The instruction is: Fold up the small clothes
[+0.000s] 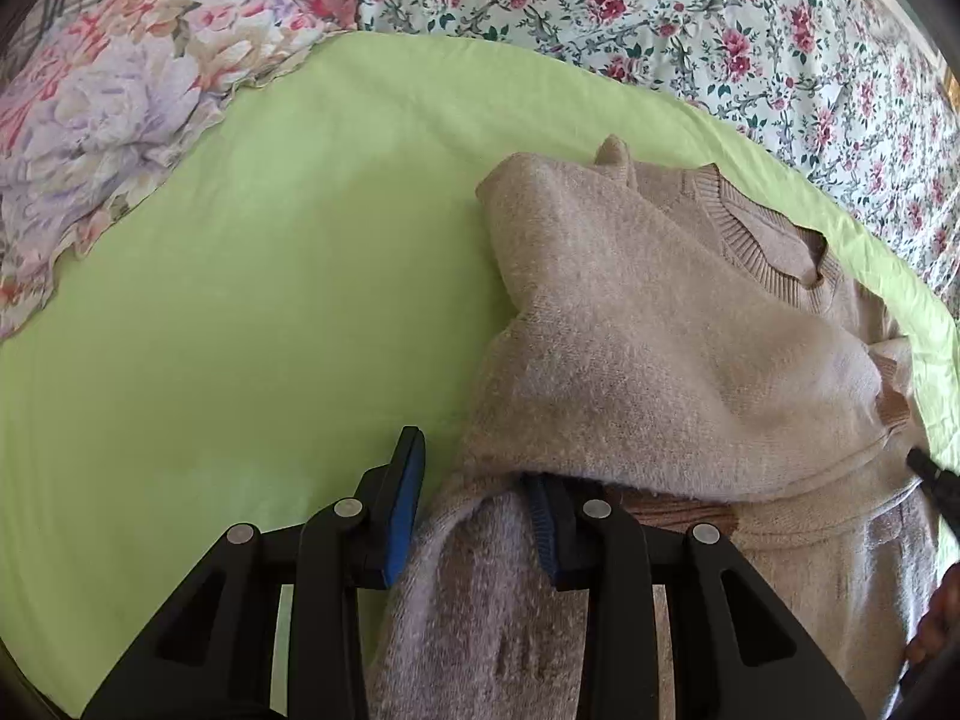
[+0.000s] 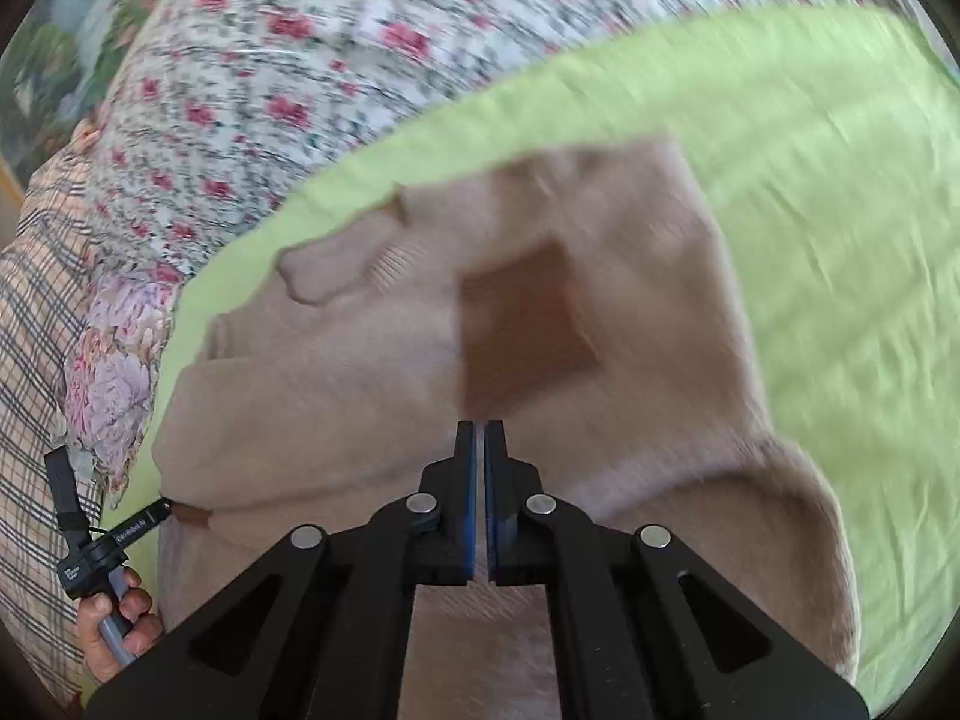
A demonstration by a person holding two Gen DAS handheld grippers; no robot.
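Sweater (image 1: 660, 324) lies partly folded on the green sheet (image 1: 240, 300), collar away from you. Your left gripper (image 1: 474, 510) stands open around its hem; your right gripper (image 2: 480, 450) hovers above, jaws shut, seemingly empty.

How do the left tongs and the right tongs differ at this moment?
The left tongs stand open, with beige sweater fabric lying between the blue pads; the right tongs are shut, pads nearly touching, and nothing shows between them. The left tongs sit at the sweater's edge beside the bare green sheet; the right tongs are over its middle, near the brown patch. Both are black with blue pads.
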